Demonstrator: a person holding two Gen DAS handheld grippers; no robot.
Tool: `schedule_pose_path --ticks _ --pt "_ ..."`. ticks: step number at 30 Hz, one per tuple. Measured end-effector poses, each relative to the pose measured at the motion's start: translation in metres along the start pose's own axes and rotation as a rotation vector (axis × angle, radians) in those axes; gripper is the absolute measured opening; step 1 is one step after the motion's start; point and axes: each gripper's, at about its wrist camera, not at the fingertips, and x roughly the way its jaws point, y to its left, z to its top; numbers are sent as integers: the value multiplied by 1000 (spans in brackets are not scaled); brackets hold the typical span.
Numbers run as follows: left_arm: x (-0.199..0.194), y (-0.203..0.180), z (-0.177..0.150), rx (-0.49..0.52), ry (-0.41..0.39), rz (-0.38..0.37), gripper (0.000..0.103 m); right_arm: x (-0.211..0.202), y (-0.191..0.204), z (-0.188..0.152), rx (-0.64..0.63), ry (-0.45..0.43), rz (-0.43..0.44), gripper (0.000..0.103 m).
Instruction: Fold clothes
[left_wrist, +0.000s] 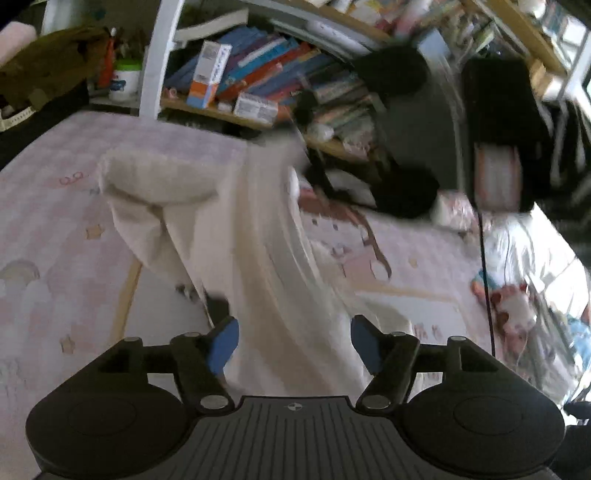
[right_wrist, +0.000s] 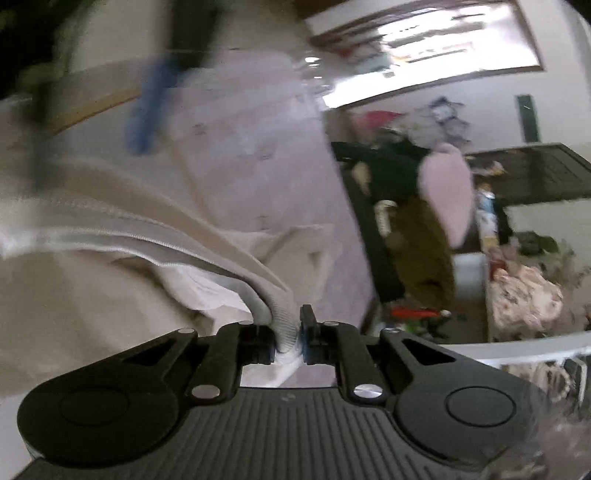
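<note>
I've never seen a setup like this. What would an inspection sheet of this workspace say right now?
Surface: pink patterned bedsheet.
Job's things: cream garment, partly lifted off the sheet.
Clutter: white bundle and colourful items at the sheet's edge.
Grippers: left gripper open, garment between its fingers but unpinched; right gripper shut on the garment's ribbed edge.
Cables: thin black cable hanging over the sheet.
Surroundings: crowded bookshelf; window.

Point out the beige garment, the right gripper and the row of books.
Beige garment (left_wrist: 258, 236): left wrist view, on the hanging middle of the cloth.
Right gripper (right_wrist: 288, 341): right wrist view, midway between its fingertips, shut on the garment's ribbed edge.
Row of books (left_wrist: 258, 66): left wrist view, on the leaning spines.
</note>
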Motion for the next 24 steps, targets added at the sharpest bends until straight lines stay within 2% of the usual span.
schedule_pose_path --ticks 5,11,16,21,24 --pt "32 -25 -9 51 62 90 68 4 -9 12 46 7 -10 12" --pt "60 -46 -9 95 83 199 68 21 -13 16 72 34 -5 12" --pt "49 -56 -12 76 40 197 72 24 -14 11 115 51 -13 12" --pt "62 -57 -15 58 77 218 72 20 -15 9 147 49 -15 12" --pt "65 -59 -17 58 70 232 72 17 -19 10 201 33 -23 12"
